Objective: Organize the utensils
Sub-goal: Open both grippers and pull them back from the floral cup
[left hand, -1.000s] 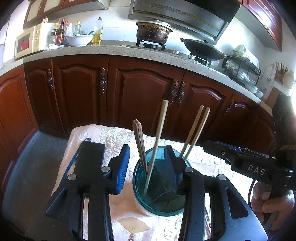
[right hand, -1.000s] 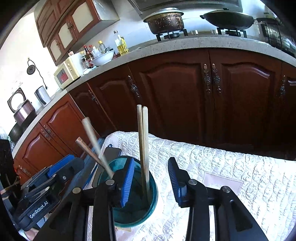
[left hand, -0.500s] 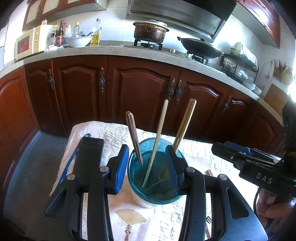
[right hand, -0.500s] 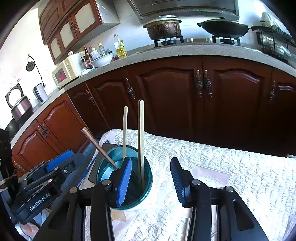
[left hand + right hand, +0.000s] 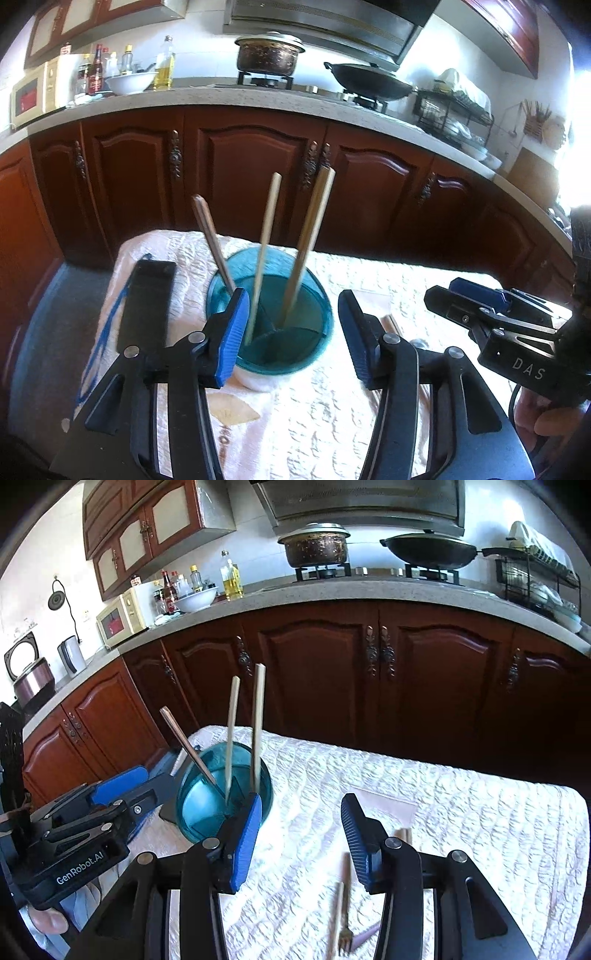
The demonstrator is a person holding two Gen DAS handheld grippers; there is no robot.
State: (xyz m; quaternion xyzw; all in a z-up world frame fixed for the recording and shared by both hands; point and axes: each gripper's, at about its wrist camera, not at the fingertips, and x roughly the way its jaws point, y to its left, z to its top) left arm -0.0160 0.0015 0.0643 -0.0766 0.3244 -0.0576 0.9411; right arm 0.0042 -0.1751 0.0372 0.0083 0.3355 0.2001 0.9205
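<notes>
My left gripper (image 5: 291, 334) hung with its ribbed blue pads wide apart, gripping nothing, just in front of the round teal cup (image 5: 271, 317). The cup stood on the white quilted tablecloth (image 5: 461, 805), near its left edge, with slim wooden chopsticks (image 5: 312, 236) and a darker stick (image 5: 212, 240) leaning inside against the rim. My right gripper (image 5: 301, 840) was spread open and empty too, beside the cup, over bare cloth. A small fork (image 5: 345, 904) and more wooden sticks (image 5: 403, 835) lay flat between its fingers.
</notes>
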